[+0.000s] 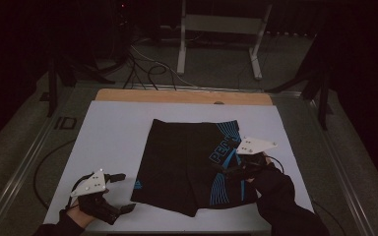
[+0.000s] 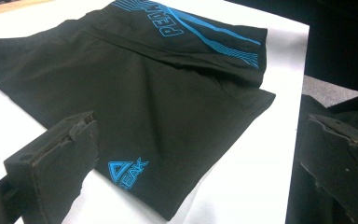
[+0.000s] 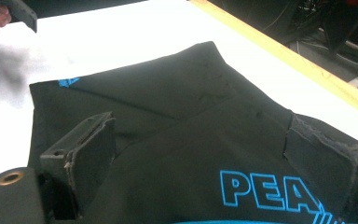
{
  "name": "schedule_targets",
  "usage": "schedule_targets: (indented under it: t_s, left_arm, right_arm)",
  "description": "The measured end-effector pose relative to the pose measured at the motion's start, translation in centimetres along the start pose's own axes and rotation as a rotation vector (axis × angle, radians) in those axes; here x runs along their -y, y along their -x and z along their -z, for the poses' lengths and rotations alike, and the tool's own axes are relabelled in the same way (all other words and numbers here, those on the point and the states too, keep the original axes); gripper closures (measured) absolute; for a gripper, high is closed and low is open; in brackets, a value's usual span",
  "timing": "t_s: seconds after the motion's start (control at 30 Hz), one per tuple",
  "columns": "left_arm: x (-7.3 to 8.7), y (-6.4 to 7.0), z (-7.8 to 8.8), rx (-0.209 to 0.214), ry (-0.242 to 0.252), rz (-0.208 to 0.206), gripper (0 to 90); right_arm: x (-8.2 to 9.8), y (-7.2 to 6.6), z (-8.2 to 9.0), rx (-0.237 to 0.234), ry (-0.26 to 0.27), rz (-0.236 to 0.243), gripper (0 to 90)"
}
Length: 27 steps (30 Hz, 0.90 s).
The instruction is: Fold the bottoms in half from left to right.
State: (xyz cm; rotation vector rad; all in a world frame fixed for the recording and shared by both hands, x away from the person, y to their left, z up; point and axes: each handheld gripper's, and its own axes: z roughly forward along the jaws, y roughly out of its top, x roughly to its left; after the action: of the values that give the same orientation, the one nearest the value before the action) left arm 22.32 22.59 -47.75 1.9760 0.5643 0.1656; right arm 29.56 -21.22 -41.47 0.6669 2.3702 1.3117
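Black shorts (image 1: pixel 187 162) with a blue "PEAK" print and blue stripes lie flat on the white tabletop (image 1: pixel 113 132). My left gripper (image 1: pixel 126 191) stands open near the front left, just left of the shorts' hem and small logo. In the left gripper view its jaws are wide apart (image 2: pixel 200 123), and the shorts (image 2: pixel 158 88) lie ahead of them. My right gripper (image 1: pixel 224 169) hovers open over the printed right leg. In the right gripper view its jaws (image 3: pixel 200 123) straddle the cloth (image 3: pixel 191 116) by the lettering; whether they touch it is unclear.
A wooden strip (image 1: pixel 184 96) borders the table's far edge. Beyond it, on the dim floor, stand a white metal frame (image 1: pixel 221 24) and loose cables (image 1: pixel 147 69). Bare white surface lies left of and behind the shorts. The other gripper (image 3: pixel 14 11) appears far off in the right gripper view.
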Motion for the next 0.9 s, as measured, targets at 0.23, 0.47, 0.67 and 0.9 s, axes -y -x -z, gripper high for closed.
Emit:
schedule_targets:
  t_s: [0.23,0.47,0.67,0.9]
  left_arm:
    - [0.1,-0.1,-0.1,-0.001,-0.004,-0.003,0.0]
    - [0.2,-0.2,-0.3,0.002,-0.012,0.001,0.0]
    - [0.3,-0.2,-0.5,0.004,-0.022,0.004,0.0]
    - [0.3,-0.2,-0.5,0.005,-0.027,0.008,0.0]
  right_arm:
    - [-0.9,0.3,-0.9,0.002,0.003,0.008,9.2]
    - [-1.8,0.9,-2.0,-0.004,0.002,0.022,9.2]
    - [-2.7,1.2,-3.2,-0.012,-0.001,0.019,9.2]
    - [-3.5,1.4,-4.7,-0.030,-0.006,0.029,9.1]
